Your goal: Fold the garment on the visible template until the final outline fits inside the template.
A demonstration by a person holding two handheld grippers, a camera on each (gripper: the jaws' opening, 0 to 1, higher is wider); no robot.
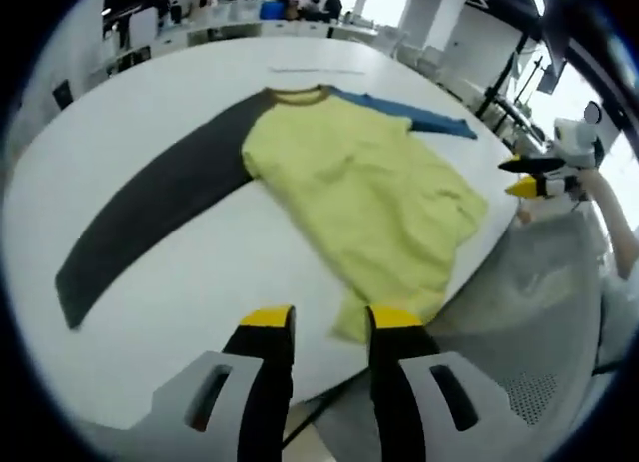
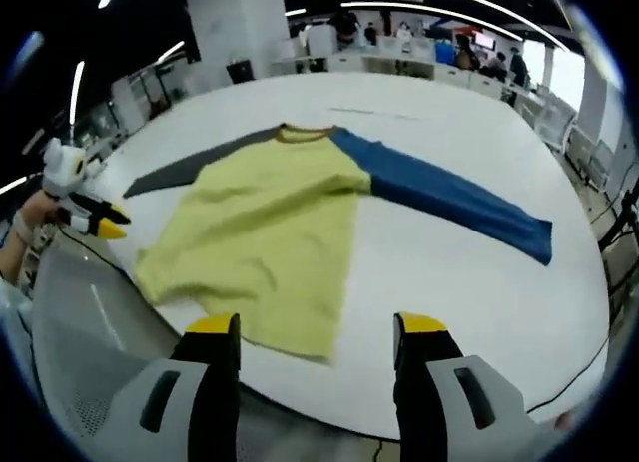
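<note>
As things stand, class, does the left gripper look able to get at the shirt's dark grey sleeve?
Probably yes. The left gripper hovers open over the table's near edge, and the dark grey sleeve lies flat on bare tabletop ahead, with nothing between them.

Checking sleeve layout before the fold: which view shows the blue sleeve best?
The right gripper view: the blue sleeve lies stretched across the white table, seen whole from shoulder to cuff. In the left gripper view the blue sleeve is a thin foreshortened strip beyond the yellow body, partly hidden by it.
</note>
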